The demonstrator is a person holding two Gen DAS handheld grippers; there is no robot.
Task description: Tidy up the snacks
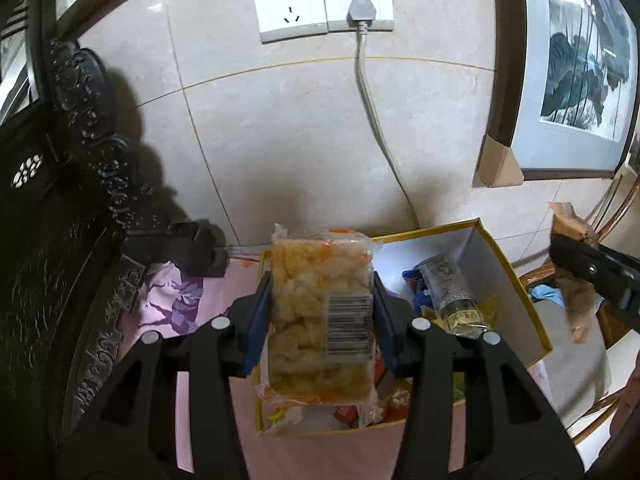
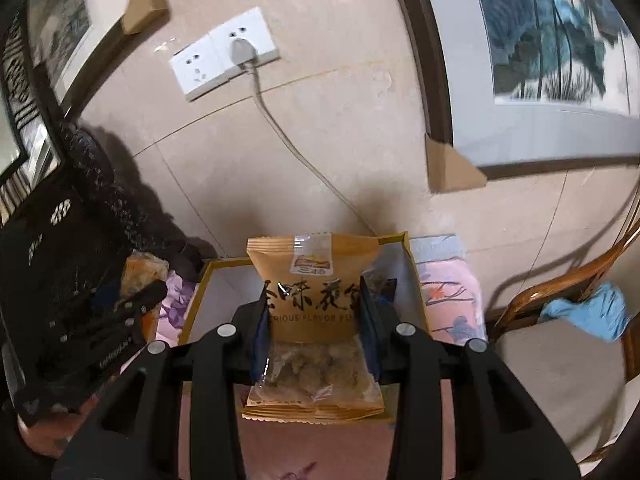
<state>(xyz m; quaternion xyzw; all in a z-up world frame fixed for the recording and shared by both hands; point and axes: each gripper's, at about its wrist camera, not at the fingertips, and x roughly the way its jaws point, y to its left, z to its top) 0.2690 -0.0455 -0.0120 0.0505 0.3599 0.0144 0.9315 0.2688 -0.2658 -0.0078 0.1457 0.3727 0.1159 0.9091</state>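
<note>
Snacks fill both our claws. We see the left gripper (image 1: 322,312) clamped on a clear puffed-rice packet (image 1: 320,316), held above the yellow-rimmed box (image 1: 516,280), where a small dark-labelled packet (image 1: 456,292) lies just right of its fingers. Our right gripper (image 2: 314,320) pinches a tan snack pouch (image 2: 314,292) over that box (image 2: 200,292); the wall socket (image 2: 224,52) sits far ahead.

Brown snack packet (image 2: 316,300), right wrist view: large dark Chinese characters, partly hidden; below them English line "…ERIOUS FLAVOR PE…", ends cut off. Small logo at 12 o'clock, unreadable. Clear snack pack (image 1: 320,320), left wrist view: barcode label, digits illegible.
</note>
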